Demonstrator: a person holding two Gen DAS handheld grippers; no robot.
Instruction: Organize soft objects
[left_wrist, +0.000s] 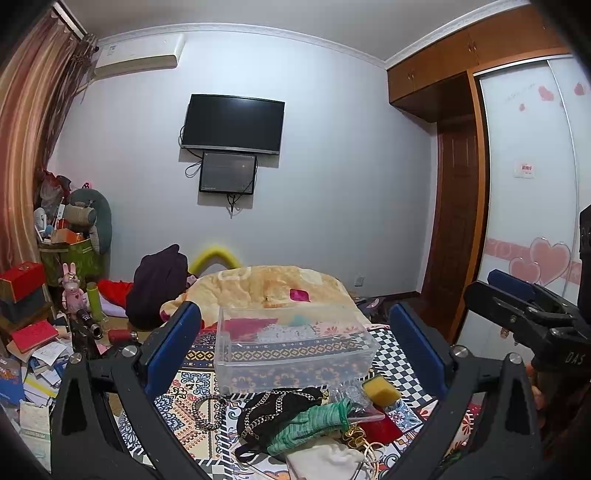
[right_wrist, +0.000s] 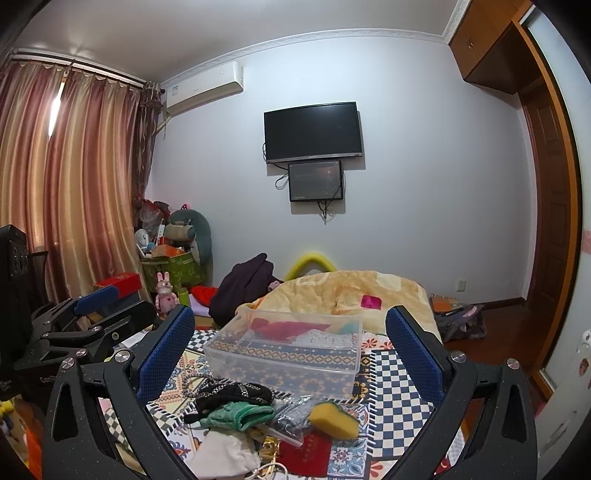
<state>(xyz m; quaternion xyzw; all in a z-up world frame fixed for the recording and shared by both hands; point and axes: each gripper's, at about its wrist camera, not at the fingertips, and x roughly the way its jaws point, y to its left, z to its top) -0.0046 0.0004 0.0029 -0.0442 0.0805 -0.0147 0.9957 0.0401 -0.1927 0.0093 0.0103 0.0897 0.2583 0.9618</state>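
Observation:
A pile of soft items lies on the patterned bedspread (left_wrist: 399, 354): a yellow sponge (left_wrist: 381, 390), a green cloth (left_wrist: 310, 424), a black chain-print fabric (left_wrist: 277, 404), a white pouch (left_wrist: 325, 461) and a red pouch (left_wrist: 380, 428). A clear plastic bin (left_wrist: 291, 347) stands just beyond them. My left gripper (left_wrist: 295, 339) is open and empty above the pile. My right gripper (right_wrist: 290, 345) is open and empty; it shows the sponge (right_wrist: 334, 419), green cloth (right_wrist: 236, 413) and bin (right_wrist: 284, 350). Each gripper shows at the other view's edge.
A yellow blanket (left_wrist: 277, 284) and dark clothing (left_wrist: 159, 288) lie behind the bin. Cluttered boxes and toys (left_wrist: 70, 254) fill the left corner. A wardrobe (left_wrist: 524, 184) stands at right, and a TV (left_wrist: 233, 123) hangs on the far wall.

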